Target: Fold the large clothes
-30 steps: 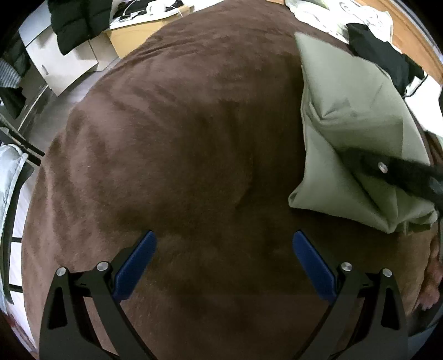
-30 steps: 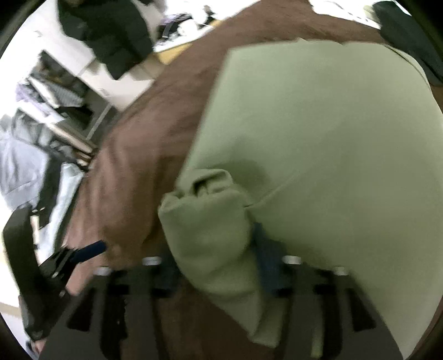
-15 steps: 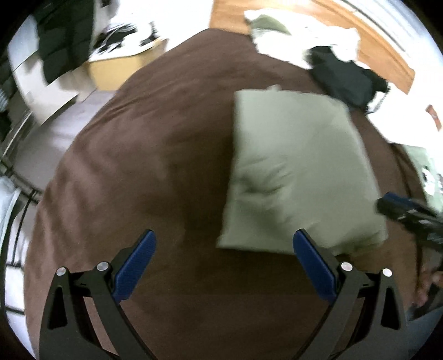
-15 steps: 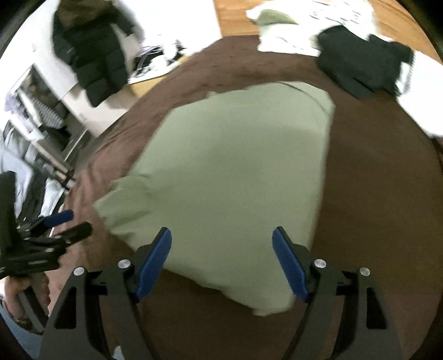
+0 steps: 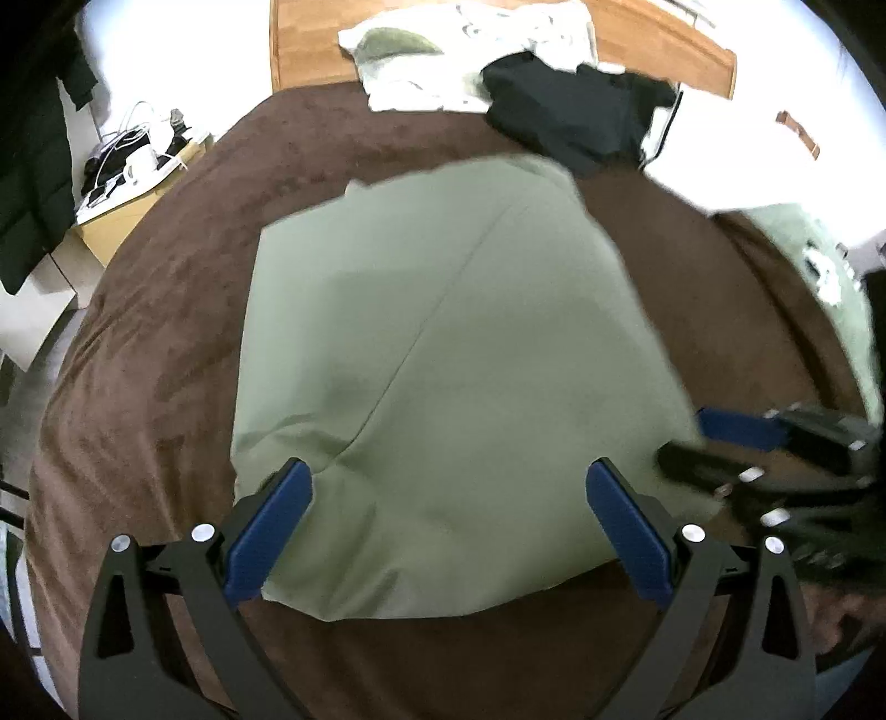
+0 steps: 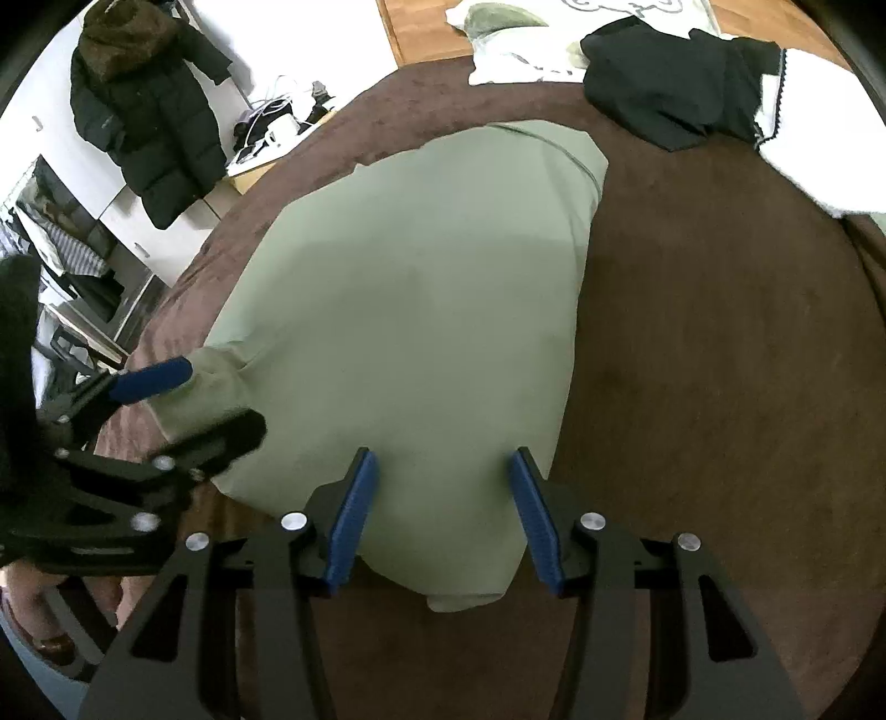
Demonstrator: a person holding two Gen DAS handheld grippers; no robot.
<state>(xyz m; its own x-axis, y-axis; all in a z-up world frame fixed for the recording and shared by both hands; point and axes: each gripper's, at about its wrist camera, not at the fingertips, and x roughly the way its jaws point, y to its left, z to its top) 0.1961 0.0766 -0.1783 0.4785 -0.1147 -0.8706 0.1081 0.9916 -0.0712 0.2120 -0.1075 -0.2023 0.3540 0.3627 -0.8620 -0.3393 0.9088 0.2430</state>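
A pale green garment (image 5: 443,376) lies folded into a rough rectangle on the brown bed cover (image 5: 166,332). It also shows in the right wrist view (image 6: 410,332). My left gripper (image 5: 448,498) is open and empty over the garment's near edge. My right gripper (image 6: 443,482) is open and empty over the garment's near right corner. The right gripper also shows at the right of the left wrist view (image 5: 714,443), and the left gripper shows at the left of the right wrist view (image 6: 205,399), by the garment's near left corner.
A black garment (image 5: 576,122) and white and green clothes (image 5: 443,72) lie at the far side of the bed by a wooden headboard (image 5: 664,44). A wooden side table (image 5: 127,183) with a mug and cables stands left. A black coat (image 6: 149,122) hangs on the wall.
The right gripper let go of the bunched green fabric and opened. The garment now lies flat and folded. Both grippers have moved over its near edge, the left one swinging right.
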